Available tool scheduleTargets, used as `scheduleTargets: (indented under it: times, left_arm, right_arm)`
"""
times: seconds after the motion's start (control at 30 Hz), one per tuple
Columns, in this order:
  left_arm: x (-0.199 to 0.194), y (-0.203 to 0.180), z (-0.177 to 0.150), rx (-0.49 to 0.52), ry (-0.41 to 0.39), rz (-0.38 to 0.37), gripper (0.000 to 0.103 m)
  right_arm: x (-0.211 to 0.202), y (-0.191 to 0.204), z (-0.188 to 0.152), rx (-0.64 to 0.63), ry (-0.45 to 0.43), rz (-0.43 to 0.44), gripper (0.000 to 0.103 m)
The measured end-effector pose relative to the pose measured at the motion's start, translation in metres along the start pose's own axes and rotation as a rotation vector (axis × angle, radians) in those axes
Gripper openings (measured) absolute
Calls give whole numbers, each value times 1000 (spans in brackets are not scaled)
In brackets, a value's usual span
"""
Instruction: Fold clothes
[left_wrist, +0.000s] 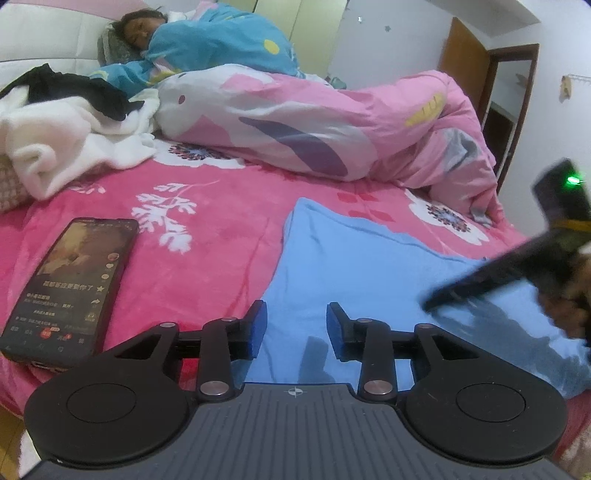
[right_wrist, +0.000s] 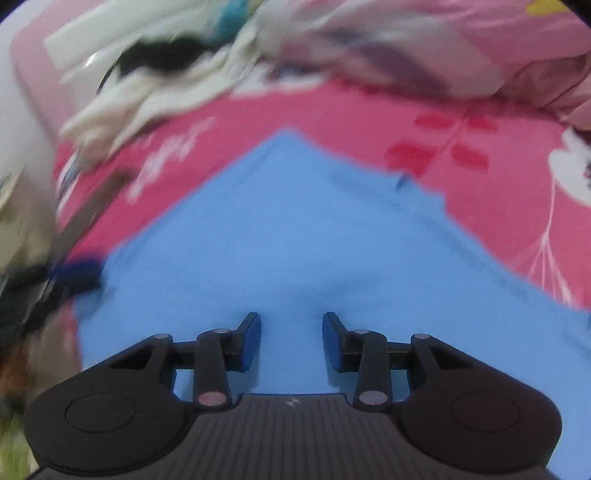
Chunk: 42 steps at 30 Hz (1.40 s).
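A light blue garment (left_wrist: 369, 258) lies spread flat on the pink flowered bed sheet (left_wrist: 192, 251). My left gripper (left_wrist: 296, 317) stands open at the garment's near left edge, with nothing between its blue pads. My right gripper (right_wrist: 291, 325) is open too, low over the middle of the blue garment (right_wrist: 295, 229), its pads apart and gripping no cloth. In the left wrist view the right gripper (left_wrist: 436, 301) shows as a dark blur over the garment's right side. In the right wrist view the left gripper (right_wrist: 77, 275) is a blurred blue pad at the garment's left edge.
A phone (left_wrist: 74, 280) with a lit screen lies on the sheet left of the garment. A heap of white and black clothes (left_wrist: 74, 122) sits at the far left. A bunched pink quilt (left_wrist: 332, 122) crosses the bed behind. A person (left_wrist: 221, 40) lies under a blue quilt at the back.
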<state>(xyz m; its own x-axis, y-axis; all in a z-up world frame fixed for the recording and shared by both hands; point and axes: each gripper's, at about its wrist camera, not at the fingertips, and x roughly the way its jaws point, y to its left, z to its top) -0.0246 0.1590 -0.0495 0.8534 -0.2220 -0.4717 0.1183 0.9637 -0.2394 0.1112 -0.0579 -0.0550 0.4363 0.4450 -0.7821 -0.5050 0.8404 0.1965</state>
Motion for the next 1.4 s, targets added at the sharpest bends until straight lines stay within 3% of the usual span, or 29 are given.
scheduleTargets:
  times: [0.1, 0.17, 0.3, 0.4, 0.47, 0.63, 0.7, 0.8, 0.9, 1.03, 1.23, 1.4]
  left_arm:
    - [-3, 0, 1, 3, -11, -2, 38]
    - [-3, 1, 1, 5, -15, -3, 39]
    - [-1, 4, -1, -2, -10, -6, 39]
    - [-1, 5, -2, -7, -10, -12, 39]
    - [-1, 4, -2, -7, -8, -11, 39]
    - [-1, 4, -3, -4, -6, -12, 40]
    - [-1, 5, -4, -3, -8, -14, 40]
    - [1, 8, -5, -10, -3, -16, 40]
    - [2, 10, -8, -12, 6, -14, 40]
    - [0, 13, -10, -23, 11, -6, 40]
    - [0, 18, -11, -49, 18, -11, 40]
    - [2, 22, -12, -54, 15, -25, 40]
  right_arm:
    - [-2, -5, 17, 92, -101, -81, 40]
    - [-9, -7, 23, 118, -126, -41, 41]
    - [-14, 8, 20, 16, -38, 77, 42]
    - [16, 12, 22, -16, 71, 53, 42]
    - [34, 3, 35, 41, 54, 58, 42]
    - [43, -19, 70, 212, -94, -16, 42]
    - [38, -23, 73, 242, -97, 22, 42]
    - [26, -11, 70, 148, -65, 70, 42]
    - [45, 5, 77, 47, 43, 80, 42]
    - [90, 12, 102, 36, 95, 59, 42]
    - [110, -9, 146, 172, -66, 14, 42]
    - [55, -37, 139, 259, -195, 50, 42]
